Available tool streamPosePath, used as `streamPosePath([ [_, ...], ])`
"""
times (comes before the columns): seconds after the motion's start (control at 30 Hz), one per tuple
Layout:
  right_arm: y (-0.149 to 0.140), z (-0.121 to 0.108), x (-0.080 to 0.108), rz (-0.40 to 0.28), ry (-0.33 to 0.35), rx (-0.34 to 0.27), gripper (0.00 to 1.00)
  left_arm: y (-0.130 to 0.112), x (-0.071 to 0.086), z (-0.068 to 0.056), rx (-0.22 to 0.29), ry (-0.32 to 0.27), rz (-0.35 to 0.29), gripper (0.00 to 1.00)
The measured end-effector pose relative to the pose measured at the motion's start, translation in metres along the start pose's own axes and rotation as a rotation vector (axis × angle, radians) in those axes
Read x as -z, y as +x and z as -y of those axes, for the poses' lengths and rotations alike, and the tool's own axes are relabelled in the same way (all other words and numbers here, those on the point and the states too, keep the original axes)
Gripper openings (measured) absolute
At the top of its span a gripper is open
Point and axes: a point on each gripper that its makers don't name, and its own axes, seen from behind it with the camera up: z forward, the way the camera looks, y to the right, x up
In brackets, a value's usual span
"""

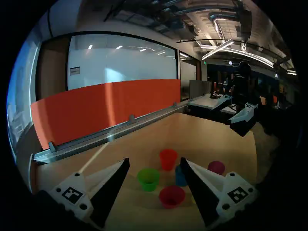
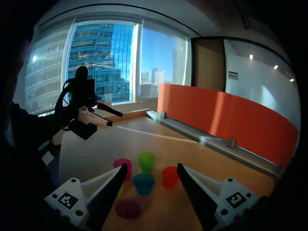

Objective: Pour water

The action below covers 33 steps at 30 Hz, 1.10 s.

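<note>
Left gripper view gives us the pale wooden table point(image 1: 208, 134) as the biggest thing, running back to an orange partition point(image 1: 107, 107) with a metal rail point(image 1: 115, 133) along its foot. In the right gripper view we see tall windows point(image 2: 104, 61) beyond the table's far end, with towers outside.

Next in size, the left gripper point(image 1: 154, 159) hangs above the table with its fingers spread wide, gripping nothing. The right gripper point(image 2: 151, 165) is likewise wide open and holds nothing. We also see each gripper farther off in the other's view, raised near the table's edge.

Smallest, standing upright in a loose cluster on the table between the two grippers, are a green cup point(image 1: 148, 179), an orange cup point(image 1: 168, 158), a red cup point(image 1: 171, 196), a blue cup point(image 1: 179, 177) partly behind one finger of the left gripper, and a magenta cup point(image 1: 216, 167) set a little apart from the rest. We cannot tell whether any of them holds water.
</note>
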Motion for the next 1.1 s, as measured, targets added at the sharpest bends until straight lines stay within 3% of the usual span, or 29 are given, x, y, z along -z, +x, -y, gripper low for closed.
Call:
streamPosePath([
  [0.27,-0.026,-0.003,-0.016,0.054,0.006,0.027,1.00,-0.025,-0.014,0.006,-0.009,-0.006,0.042,0.98],
  [0.67,-0.050,-0.001,-0.037,0.109,0.030,0.051,1.00,-0.051,-0.030,0.006,-0.010,-0.024,0.089,0.98],
  [1.1,-0.077,0.005,-0.066,0.165,0.062,0.068,1.00,-0.086,-0.057,0.006,-0.001,-0.039,0.157,0.98],
])
